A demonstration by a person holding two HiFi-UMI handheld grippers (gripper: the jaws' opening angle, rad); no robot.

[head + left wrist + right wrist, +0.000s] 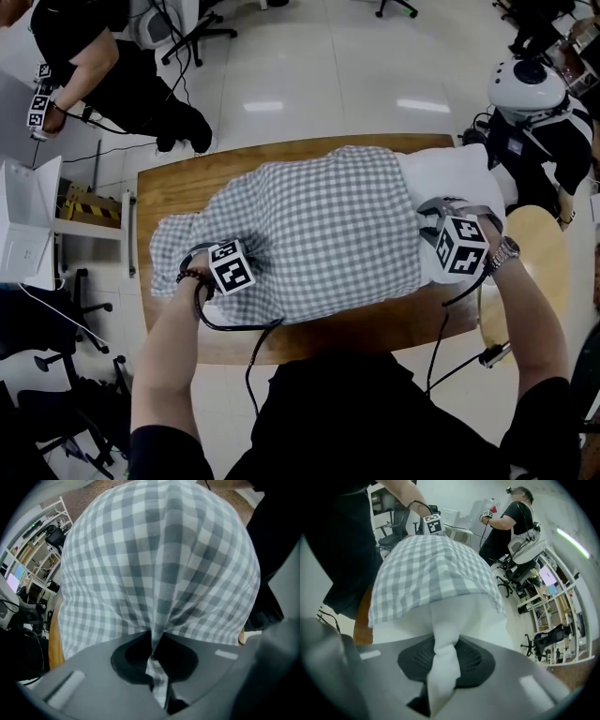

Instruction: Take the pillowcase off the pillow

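Nearest the camera, at the left end of the brown wooden desk (pixel 169 187), the left gripper (pixel 157 677) had its jaws clamped on a pinch of the grey-and-white checked fabric pillowcase (pixel 319 225), apparently to drag it clear. At the desk's right end, the right gripper (pixel 440 677) had its jaws closed on the bared end of the soft white pillow (pixel 450 178), likely to anchor it. The creased case covered most of the pillow across the desk's middle.
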